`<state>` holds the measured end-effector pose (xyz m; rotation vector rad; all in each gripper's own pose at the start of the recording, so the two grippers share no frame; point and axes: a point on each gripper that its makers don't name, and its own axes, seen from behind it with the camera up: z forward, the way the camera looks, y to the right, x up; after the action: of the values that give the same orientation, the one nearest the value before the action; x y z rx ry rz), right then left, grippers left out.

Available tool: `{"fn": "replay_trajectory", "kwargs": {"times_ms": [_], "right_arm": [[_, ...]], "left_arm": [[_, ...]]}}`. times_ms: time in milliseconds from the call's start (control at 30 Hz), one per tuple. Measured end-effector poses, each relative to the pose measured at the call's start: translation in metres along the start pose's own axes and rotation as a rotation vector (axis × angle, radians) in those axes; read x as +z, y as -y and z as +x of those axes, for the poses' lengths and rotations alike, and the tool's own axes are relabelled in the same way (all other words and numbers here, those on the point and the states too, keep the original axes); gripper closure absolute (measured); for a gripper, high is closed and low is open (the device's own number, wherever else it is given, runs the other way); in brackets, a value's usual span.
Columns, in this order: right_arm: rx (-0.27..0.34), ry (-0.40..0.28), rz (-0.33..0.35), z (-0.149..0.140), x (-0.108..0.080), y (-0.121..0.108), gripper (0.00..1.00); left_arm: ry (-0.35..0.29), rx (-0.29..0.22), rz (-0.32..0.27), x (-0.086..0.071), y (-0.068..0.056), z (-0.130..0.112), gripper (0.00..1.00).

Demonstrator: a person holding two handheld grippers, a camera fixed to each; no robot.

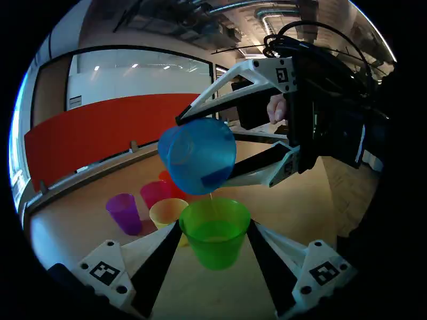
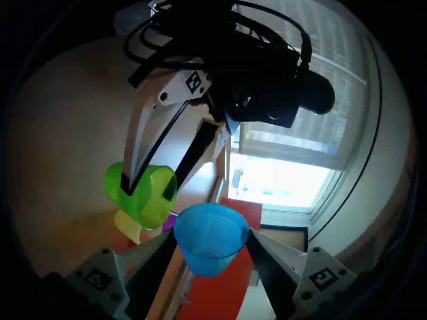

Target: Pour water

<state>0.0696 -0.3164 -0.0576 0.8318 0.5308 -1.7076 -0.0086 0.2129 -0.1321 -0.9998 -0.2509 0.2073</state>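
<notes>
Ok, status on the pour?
Left gripper shut on green cup. Right gripper shut on blue cup, tipped above it, trickling. Spare cups behind, apart.

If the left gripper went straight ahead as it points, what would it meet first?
Probably the tilted blue cup in the right gripper, just above its own green cup; depth is unclear.

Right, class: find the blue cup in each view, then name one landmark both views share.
Left gripper view: blue cup above centre, tipped over the green cup.
Right gripper view: blue cup at bottom centre, in the right claw.
Shared landmark: green cup, low centre in the first, centre-left in the second.
</notes>
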Motion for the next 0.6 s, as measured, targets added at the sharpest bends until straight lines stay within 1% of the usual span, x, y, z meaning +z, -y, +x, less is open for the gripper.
{"fn": "replay_trajectory", "kwargs": {"times_ms": [167,300,467,600], "right_arm": [[-0.017,0.005,0.001,-0.001,0.0,0.001,0.08],[-0.016,0.006,0.006,-0.001,-0.001,0.003,0.08],[0.027,-0.005,0.004,0.006,-0.005,0.002,0.08],[0.095,-0.015,0.004,0.013,-0.009,0.002,0.08]], "left_arm": [[0.0,-0.002,0.001,0.001,0.0,0.0,0.13],[-0.001,-0.001,0.001,0.001,0.001,0.0,0.13],[-0.001,0.001,0.003,0.0,0.002,0.0,0.13],[-0.002,-0.003,0.005,-0.002,0.003,0.0,0.13]]}}
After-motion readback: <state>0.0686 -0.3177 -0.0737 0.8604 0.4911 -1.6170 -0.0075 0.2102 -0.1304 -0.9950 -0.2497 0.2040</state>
